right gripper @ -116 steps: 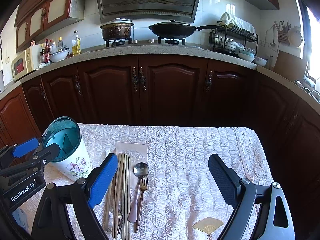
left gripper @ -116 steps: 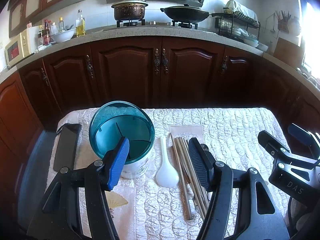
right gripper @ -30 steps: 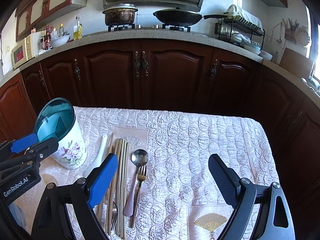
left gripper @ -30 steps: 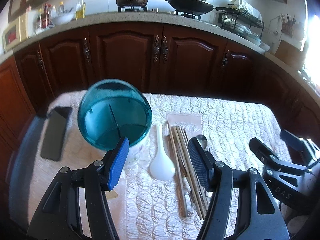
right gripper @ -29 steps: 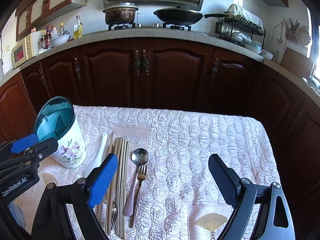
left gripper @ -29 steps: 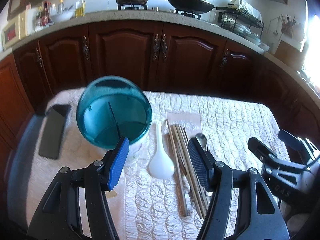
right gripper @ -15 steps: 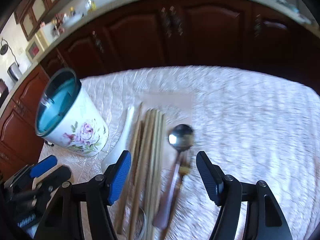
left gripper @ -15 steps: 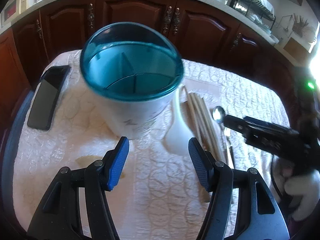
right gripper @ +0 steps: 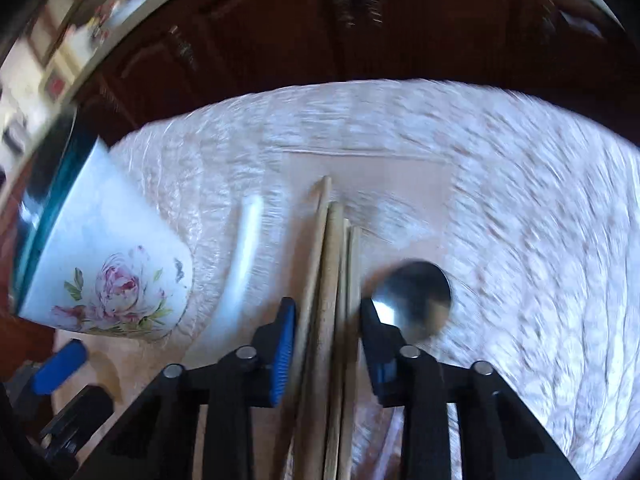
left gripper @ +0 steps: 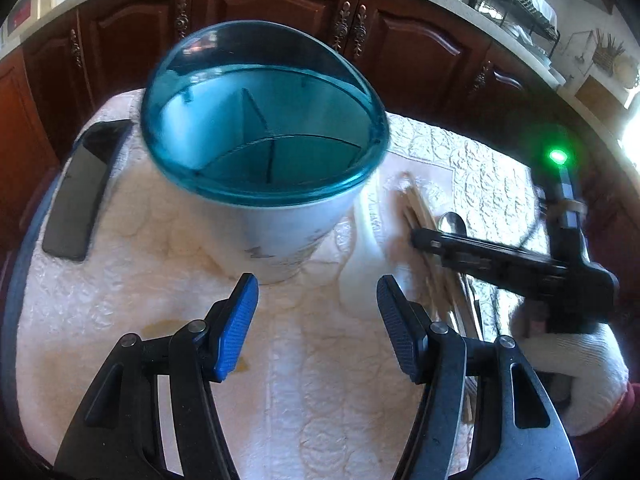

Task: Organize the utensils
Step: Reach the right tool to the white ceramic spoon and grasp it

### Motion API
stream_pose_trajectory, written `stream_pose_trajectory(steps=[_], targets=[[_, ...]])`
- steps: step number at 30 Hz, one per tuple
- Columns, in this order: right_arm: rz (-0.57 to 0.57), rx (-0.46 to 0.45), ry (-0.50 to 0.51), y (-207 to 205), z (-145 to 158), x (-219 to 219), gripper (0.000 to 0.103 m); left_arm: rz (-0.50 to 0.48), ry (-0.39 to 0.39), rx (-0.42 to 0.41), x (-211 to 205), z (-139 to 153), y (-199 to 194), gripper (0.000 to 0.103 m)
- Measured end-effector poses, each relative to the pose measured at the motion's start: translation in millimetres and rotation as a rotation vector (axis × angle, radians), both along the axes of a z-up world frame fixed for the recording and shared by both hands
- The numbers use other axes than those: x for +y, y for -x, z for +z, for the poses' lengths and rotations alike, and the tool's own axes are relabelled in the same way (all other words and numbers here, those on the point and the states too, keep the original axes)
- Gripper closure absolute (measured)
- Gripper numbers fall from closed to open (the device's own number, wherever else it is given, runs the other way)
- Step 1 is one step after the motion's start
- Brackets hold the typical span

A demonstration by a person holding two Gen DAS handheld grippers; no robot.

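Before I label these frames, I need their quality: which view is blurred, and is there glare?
Right wrist view: motion-smeared quilted white tablecloth and round metal spoon. Left wrist view: sharper; blue-rimmed floral utensil holder slightly soft, window glare at the right edge.

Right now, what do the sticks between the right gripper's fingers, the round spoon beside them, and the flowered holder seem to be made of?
The chopsticks look like pale, matte wood or bamboo, with no shine. The round spoon seems polished metal: grey and mirror-bright. The holder looks like glazed ceramic, glossy white with a printed rose; its blue rim seems translucent plastic or glass. The right gripper is closing around the chopsticks.
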State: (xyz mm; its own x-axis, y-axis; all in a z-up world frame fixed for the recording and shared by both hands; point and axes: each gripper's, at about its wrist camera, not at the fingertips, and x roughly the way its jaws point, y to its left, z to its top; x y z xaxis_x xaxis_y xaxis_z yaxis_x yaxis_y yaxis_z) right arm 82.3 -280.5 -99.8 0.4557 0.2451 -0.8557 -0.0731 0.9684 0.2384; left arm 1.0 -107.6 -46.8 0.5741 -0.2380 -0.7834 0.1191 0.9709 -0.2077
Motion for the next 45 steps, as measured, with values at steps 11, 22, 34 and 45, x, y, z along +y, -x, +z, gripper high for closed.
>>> stream_pose_trajectory(steps=[11,22,34,45], targets=[[-0.140,0.007,0.027,54,31,-71,0.071,-0.012,-0.022,0.017,-2,-9,0,0.041],[0.177,0.108,-0.247,-7,1,22,0.077,0.036,-0.041,0.015,38,-7,13,0.041],[0.318,0.233,-0.413,75,-20,-1,0.103,-0.003,-0.062,0.028,24,-8,9,0.041],[0.061,-0.001,-0.359,21,19,-39,0.064,-0.058,-0.047,0.021,-2,2,3,0.041]])
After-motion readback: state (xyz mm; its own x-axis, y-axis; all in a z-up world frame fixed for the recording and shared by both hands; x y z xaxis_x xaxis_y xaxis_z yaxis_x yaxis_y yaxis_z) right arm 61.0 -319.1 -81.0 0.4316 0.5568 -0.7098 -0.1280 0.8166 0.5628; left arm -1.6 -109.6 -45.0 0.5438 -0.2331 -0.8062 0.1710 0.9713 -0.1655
